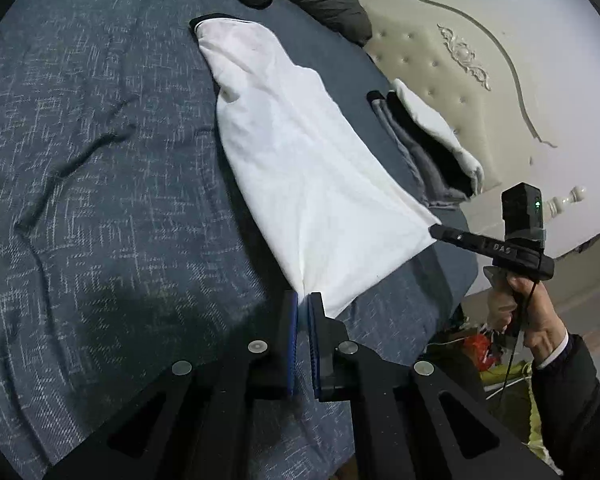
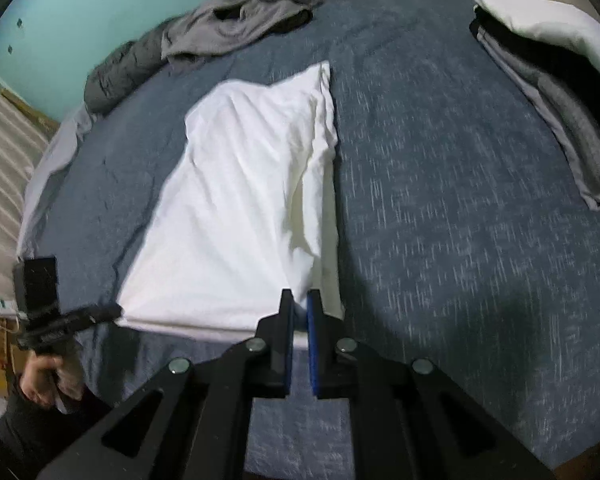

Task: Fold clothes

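Your left gripper (image 1: 303, 300) is pinching one near corner of the white garment (image 1: 300, 168) lying lengthwise on the blue bedspread (image 1: 100, 200); your right gripper (image 2: 299, 300) is clamping the other.

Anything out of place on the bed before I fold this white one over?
Only the grey garment crumpled unfolded at the far edge; the folded stack sits neat. Both grippers grip the white garment's near corners.
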